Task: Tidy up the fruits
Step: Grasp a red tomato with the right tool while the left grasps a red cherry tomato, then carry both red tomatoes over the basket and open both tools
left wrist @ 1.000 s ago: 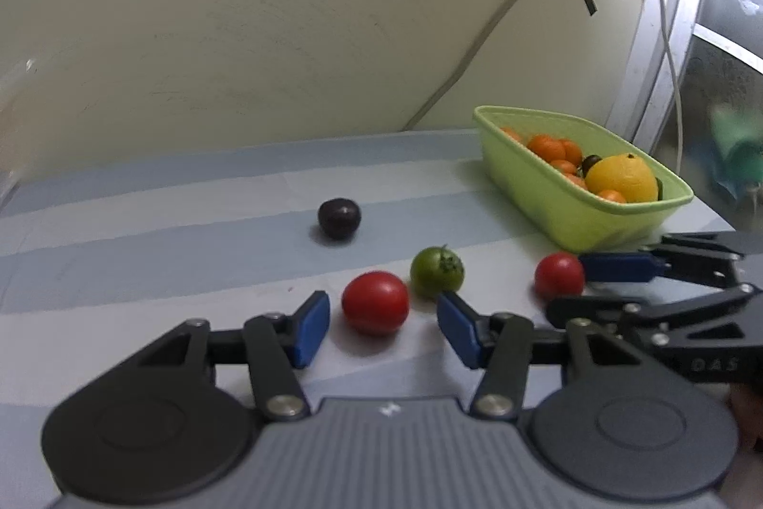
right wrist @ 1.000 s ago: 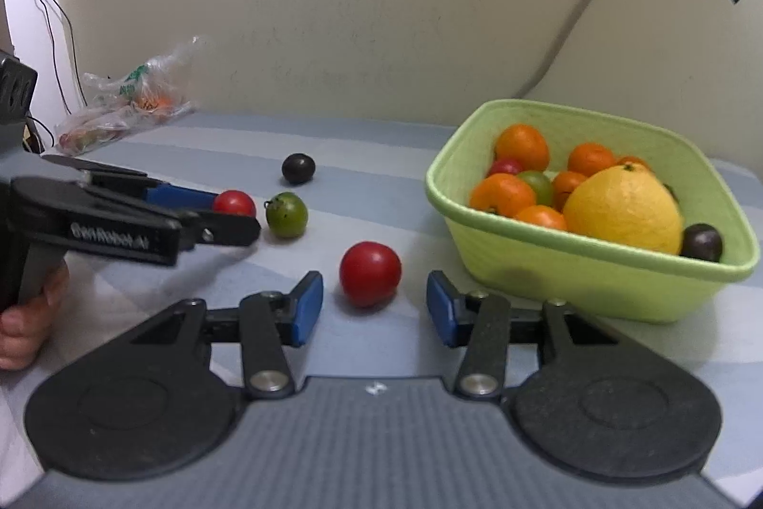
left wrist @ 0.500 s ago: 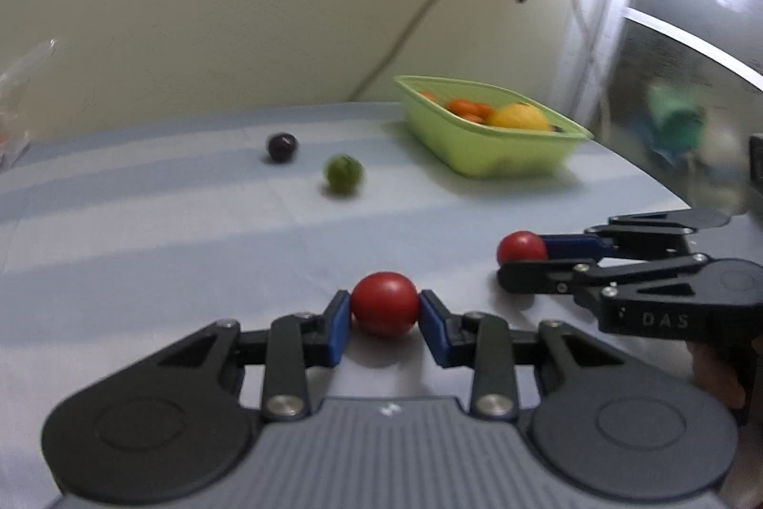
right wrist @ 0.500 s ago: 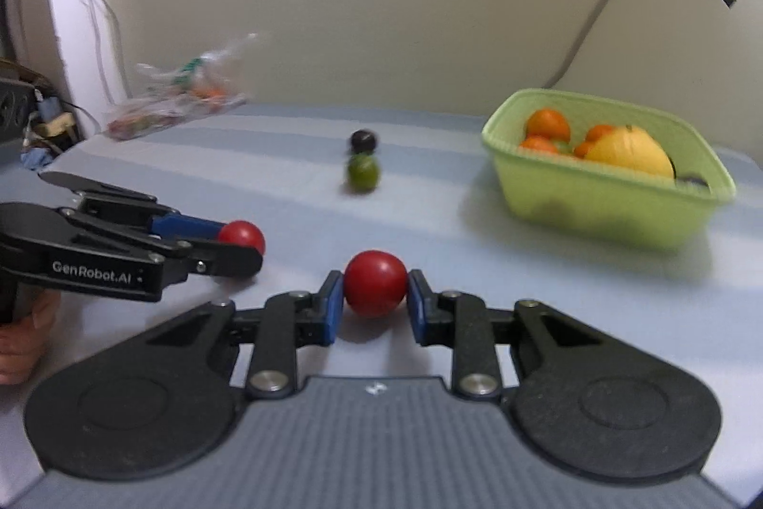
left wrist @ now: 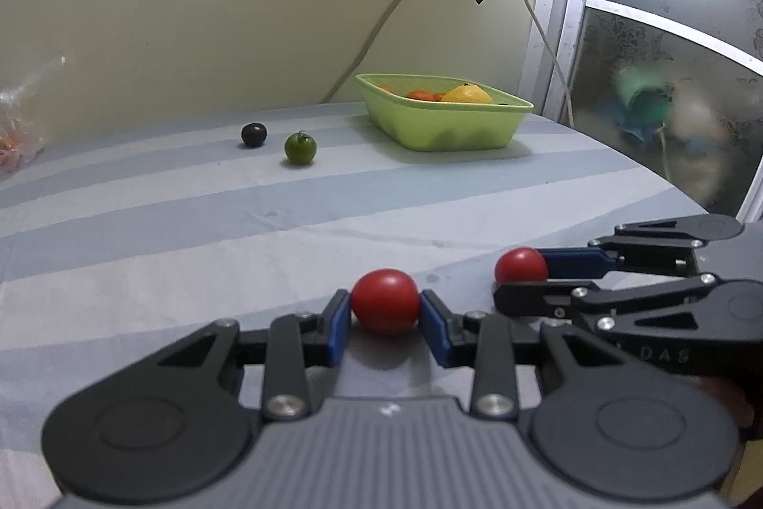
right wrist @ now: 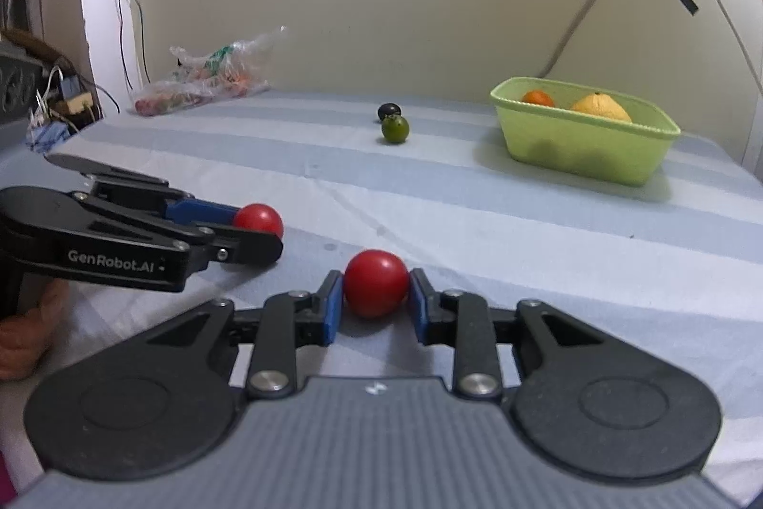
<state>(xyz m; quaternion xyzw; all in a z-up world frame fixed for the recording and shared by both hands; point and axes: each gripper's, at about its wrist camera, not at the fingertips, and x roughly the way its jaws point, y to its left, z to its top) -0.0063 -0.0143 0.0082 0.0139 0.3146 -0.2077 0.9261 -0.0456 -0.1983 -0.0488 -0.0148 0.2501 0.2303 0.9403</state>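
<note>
With each red tomato pinched, one in the left gripper [left wrist: 385, 318] and one in the right gripper [right wrist: 375, 303], low over the striped tablecloth [left wrist: 190, 223], the likely next move is carrying both to the far green basket [left wrist: 448, 127].

- Green basket [left wrist: 443, 127]: smooth, slightly shiny plastic.
- Striped tablecloth [right wrist: 524, 223]: matt woven cloth.
- Red tomato [left wrist: 385, 301]: smooth, softly glossy skin.
- Bag [right wrist: 210, 75]: crinkled clear plastic.
- Left gripper [left wrist: 385, 318]: matt black plastic, bright metal rivets.
</note>
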